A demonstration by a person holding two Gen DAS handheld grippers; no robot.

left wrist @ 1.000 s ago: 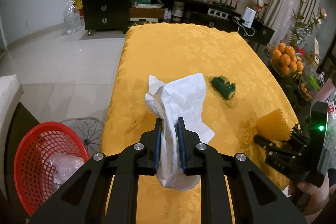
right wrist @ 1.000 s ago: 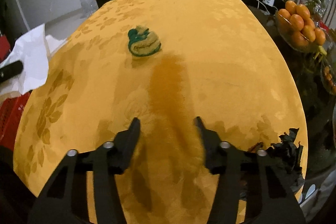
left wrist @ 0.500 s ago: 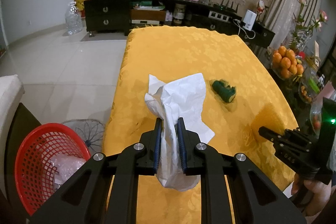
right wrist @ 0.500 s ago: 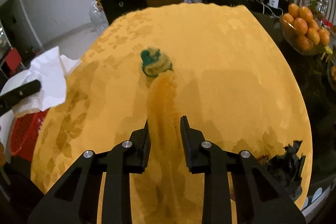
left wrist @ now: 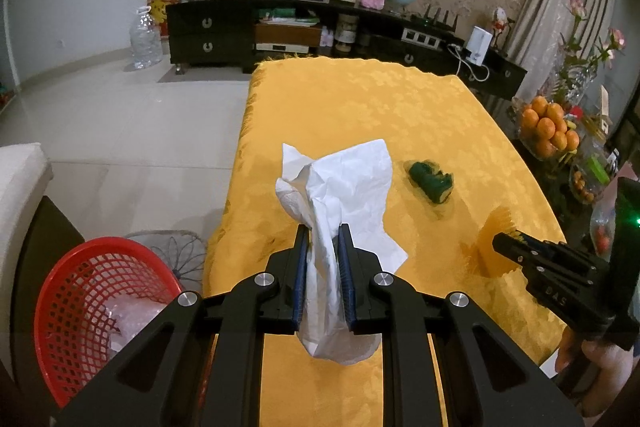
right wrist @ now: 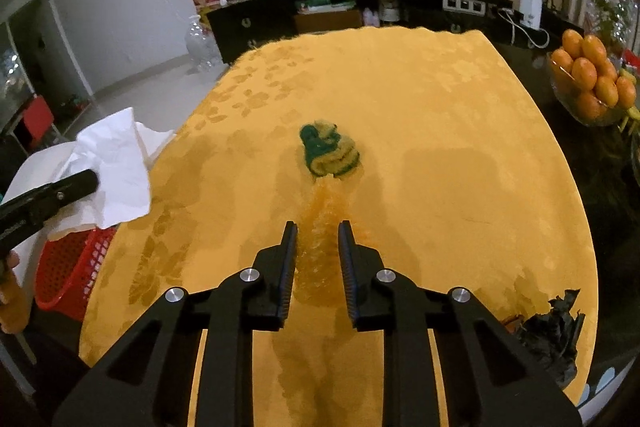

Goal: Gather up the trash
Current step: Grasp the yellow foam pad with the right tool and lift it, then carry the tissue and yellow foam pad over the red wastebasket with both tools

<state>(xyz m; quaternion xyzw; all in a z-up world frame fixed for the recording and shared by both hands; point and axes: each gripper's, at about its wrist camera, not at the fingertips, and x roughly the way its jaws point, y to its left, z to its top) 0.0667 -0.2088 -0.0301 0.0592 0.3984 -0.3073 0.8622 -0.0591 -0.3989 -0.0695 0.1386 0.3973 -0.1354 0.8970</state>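
Observation:
My left gripper (left wrist: 323, 239) is shut on a crumpled white paper (left wrist: 340, 187) and holds it above the near left part of the yellow table (left wrist: 360, 99). My right gripper (right wrist: 318, 227) is shut on a clear crinkled plastic piece (right wrist: 320, 223) that looks yellow against the cloth; it also shows in the left wrist view (left wrist: 490, 243). A green and yellow crumpled wrapper (right wrist: 330, 149) lies on the table just past the plastic, also in the left wrist view (left wrist: 430, 181). A red mesh basket (left wrist: 92, 311) with clear plastic inside stands on the floor at the left.
A black crumpled scrap (right wrist: 552, 331) lies at the table's near right edge. A bowl of oranges (right wrist: 592, 83) stands on a dark side table at the right. A dark cabinet (left wrist: 248, 31) lines the far wall. A water jug (left wrist: 146, 39) stands on the floor.
My right gripper has closed on the plastic piece and lifted back from the table. My left gripper holds the paper as before, barely moved.

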